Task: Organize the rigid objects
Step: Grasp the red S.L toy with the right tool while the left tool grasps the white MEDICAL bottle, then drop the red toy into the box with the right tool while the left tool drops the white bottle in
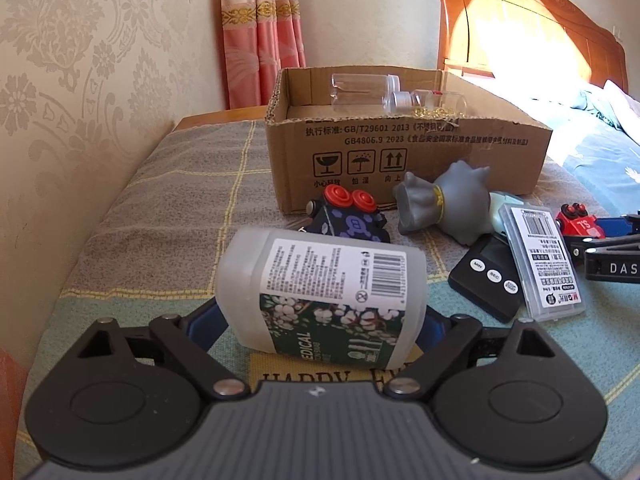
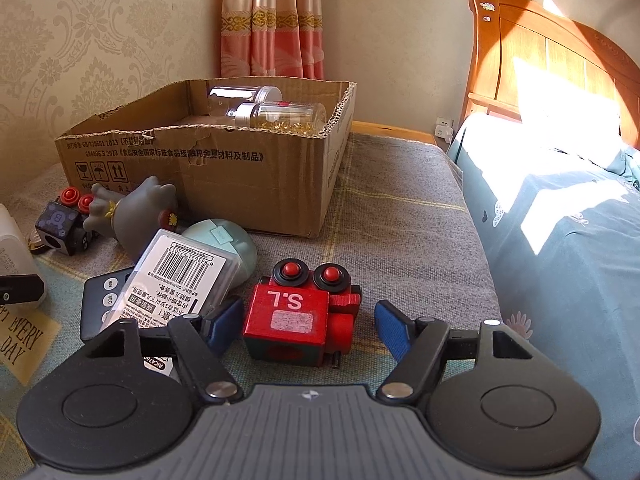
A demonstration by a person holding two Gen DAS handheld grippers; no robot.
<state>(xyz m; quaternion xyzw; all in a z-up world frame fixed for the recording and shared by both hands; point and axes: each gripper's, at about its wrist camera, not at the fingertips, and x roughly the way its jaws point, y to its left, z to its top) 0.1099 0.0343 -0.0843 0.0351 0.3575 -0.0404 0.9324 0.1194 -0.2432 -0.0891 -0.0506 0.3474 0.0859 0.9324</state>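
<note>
We hold a bottle on the left and frame a red toy on the right, both before the cardboard box (image 2: 256, 184).

Two clear jars (image 2: 276, 114) lie in the box. Our left gripper (image 1: 320, 320) is clamped on the frosted bottle (image 1: 320, 292), tilted above the cloth. Our right gripper (image 2: 310, 328) stands apart around the red block toy (image 2: 296, 316), not touching it.

Checked blanket (image 2: 400, 200) (cardboard box (image 2: 240, 184), toys)
</note>
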